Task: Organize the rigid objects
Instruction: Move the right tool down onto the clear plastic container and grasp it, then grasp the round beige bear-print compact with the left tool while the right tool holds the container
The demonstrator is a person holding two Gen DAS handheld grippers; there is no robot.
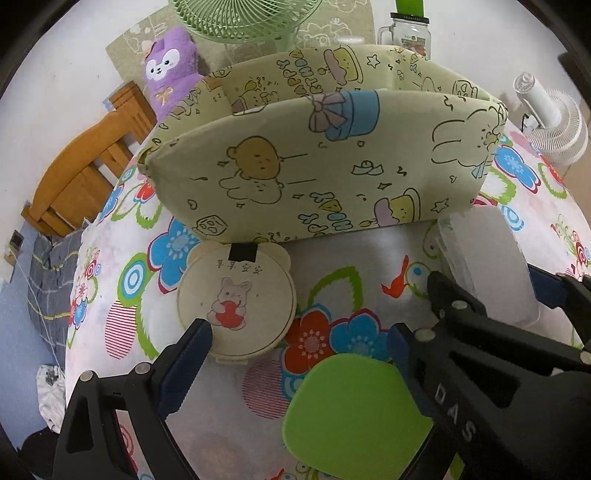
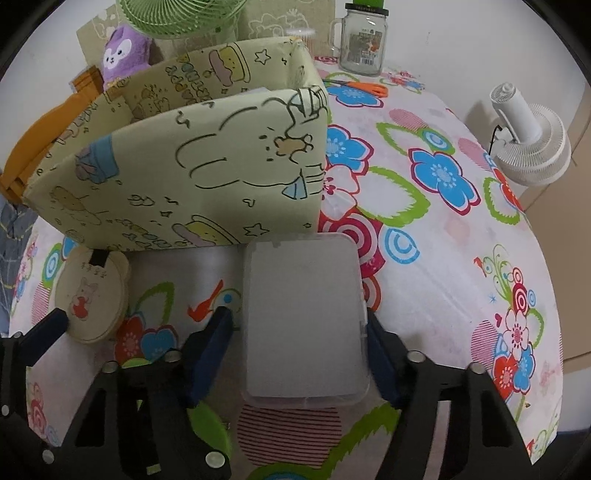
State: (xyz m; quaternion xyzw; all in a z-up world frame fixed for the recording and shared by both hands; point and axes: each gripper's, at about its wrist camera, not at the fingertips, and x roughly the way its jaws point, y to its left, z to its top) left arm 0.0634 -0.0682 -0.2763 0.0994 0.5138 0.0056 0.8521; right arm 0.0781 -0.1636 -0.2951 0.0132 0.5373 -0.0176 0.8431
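A pale yellow-green fabric storage box [image 1: 314, 162] with cartoon prints stands on the flowered tablecloth; it also shows in the right wrist view [image 2: 177, 173]. A round cream case with a rabbit picture [image 1: 236, 306] lies in front of it, also seen in the right wrist view [image 2: 90, 299]. My left gripper [image 1: 299, 338] is open, its left finger beside the round case, above a green flat piece [image 1: 354, 413]. A clear plastic rectangular box [image 2: 304, 321] lies flat by the fabric box; it also shows in the left wrist view [image 1: 487, 258]. My right gripper [image 2: 299, 325] is open with its jaws on either side of it.
A glass mug jar [image 2: 364, 44] and orange-handled scissors [image 2: 362, 86] lie at the back of the table. A white fan [image 2: 532, 136] stands off the right edge. A green fan [image 1: 243, 18], a purple plush toy [image 1: 170, 70] and a wooden chair [image 1: 85, 166] are behind.
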